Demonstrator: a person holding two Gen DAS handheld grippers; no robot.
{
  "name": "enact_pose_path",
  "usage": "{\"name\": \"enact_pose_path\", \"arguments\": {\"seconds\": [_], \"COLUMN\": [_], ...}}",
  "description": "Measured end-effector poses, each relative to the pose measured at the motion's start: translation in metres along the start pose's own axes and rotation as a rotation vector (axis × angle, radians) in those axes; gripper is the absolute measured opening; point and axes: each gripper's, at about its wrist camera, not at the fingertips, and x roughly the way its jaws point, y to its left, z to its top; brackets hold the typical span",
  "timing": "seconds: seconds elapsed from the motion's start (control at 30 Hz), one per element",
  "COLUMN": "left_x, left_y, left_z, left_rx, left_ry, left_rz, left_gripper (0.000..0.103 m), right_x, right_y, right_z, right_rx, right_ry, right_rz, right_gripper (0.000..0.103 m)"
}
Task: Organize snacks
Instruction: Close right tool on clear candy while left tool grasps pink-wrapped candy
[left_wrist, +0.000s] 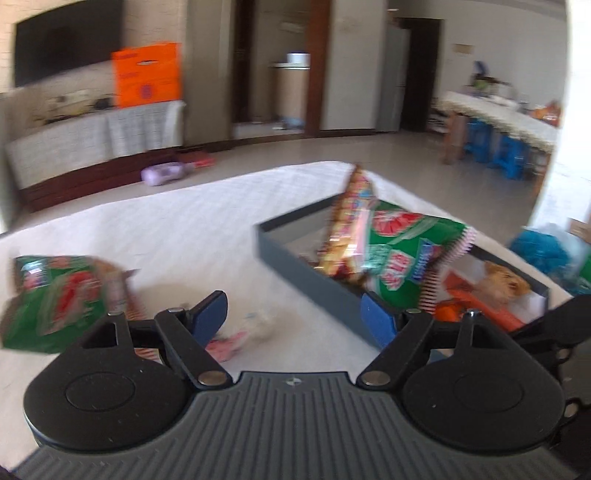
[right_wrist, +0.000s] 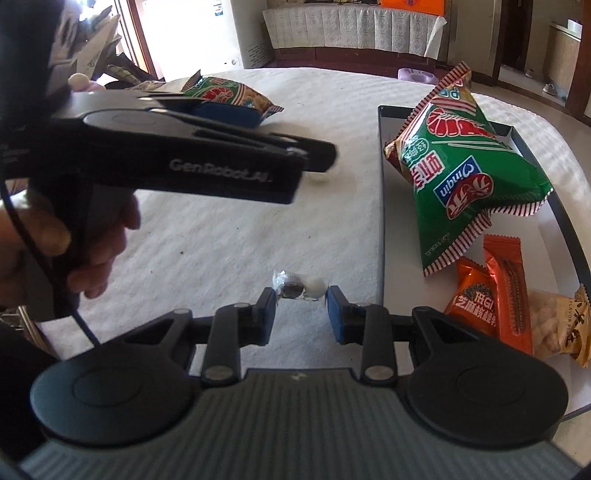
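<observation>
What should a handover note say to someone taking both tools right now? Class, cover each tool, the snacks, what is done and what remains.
Left tool: open, empty, over the tablecloth near some loose sweets.
Right tool: shut on a clear-wrapped candy, beside the tray.
Done: one green chip bag, orange packets and a peanut pouch lie in the tray.
Left: put the held candy in the tray, then the second green bag and the loose sweets.
</observation>
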Motion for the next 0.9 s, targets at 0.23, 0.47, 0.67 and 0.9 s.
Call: {"name": "enact_pose_path", "arguments": {"seconds": [0.23, 0.47, 0.67, 0.9], "left_x": [0.040, 0.054, 0.055, 0.074], "left_y": [0.005, 0.023, 0.030, 0.025], "left_z": [-0.009, -0.020, -0.016, -0.017], "left_rx": [0.060, 0.059, 0.037, 0.053], "left_ry": [0.086, 0.138, 0.110, 0.149], "left_rz": [-0.050, -0.053, 0.010, -0.014], "left_gripper": [0.081, 0.075, 0.075, 0.063], "right_x": [0.002, 0.002, 0.002, 0.002], "right_y": [0.005, 0.005, 0.006, 0.007], "right_z": [0.001, 0.003, 0.002, 0.001], "right_rx": [-0.041, -0.046, -0.054, -0.059], "right_ry": [0.011, 0.015, 0.016, 0.016], "right_rz": [0.001, 0.002, -0.007, -0.002], "right_gripper": [0.033, 0.033, 0.034, 0.033]}}
